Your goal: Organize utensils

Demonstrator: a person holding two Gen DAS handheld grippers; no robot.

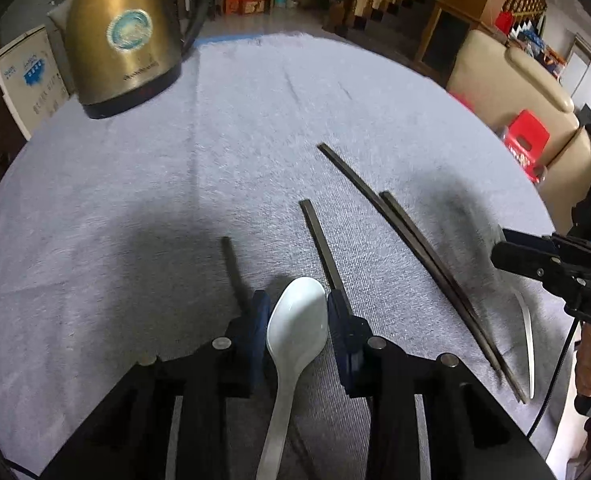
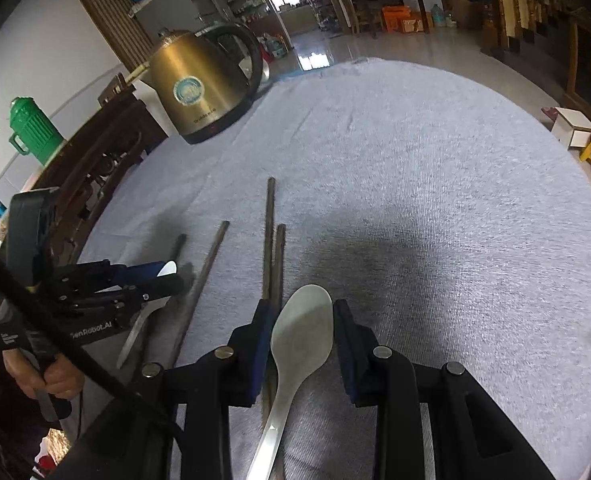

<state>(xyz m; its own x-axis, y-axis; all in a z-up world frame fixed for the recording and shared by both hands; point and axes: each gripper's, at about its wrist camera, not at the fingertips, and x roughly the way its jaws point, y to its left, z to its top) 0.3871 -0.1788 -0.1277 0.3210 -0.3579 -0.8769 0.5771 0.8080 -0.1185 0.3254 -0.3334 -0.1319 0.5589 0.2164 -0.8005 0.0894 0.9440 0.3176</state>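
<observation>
A white ceramic spoon [image 1: 295, 320] lies on the grey cloth between the open fingers of my left gripper [image 1: 297, 308]; it also shows in the right wrist view [image 2: 167, 270]. A metal spoon [image 2: 301, 328] lies between the open fingers of my right gripper [image 2: 301, 320]; its edge shows in the left wrist view [image 1: 527, 336]. Neither spoon looks squeezed. Dark chopsticks lie on the cloth: a pair [image 1: 415, 248] between the spoons, one [image 1: 321, 244] by my left gripper's right finger, one [image 1: 231, 268] by its left finger. The pair [image 2: 273, 240] runs under my right gripper's left finger.
A brass electric kettle [image 1: 123, 36] stands at the far left of the round table [image 1: 255, 120], also seen in the right wrist view [image 2: 199, 88]. A beige sofa [image 1: 511, 80] and red stool [image 1: 529, 132] stand beyond the right edge.
</observation>
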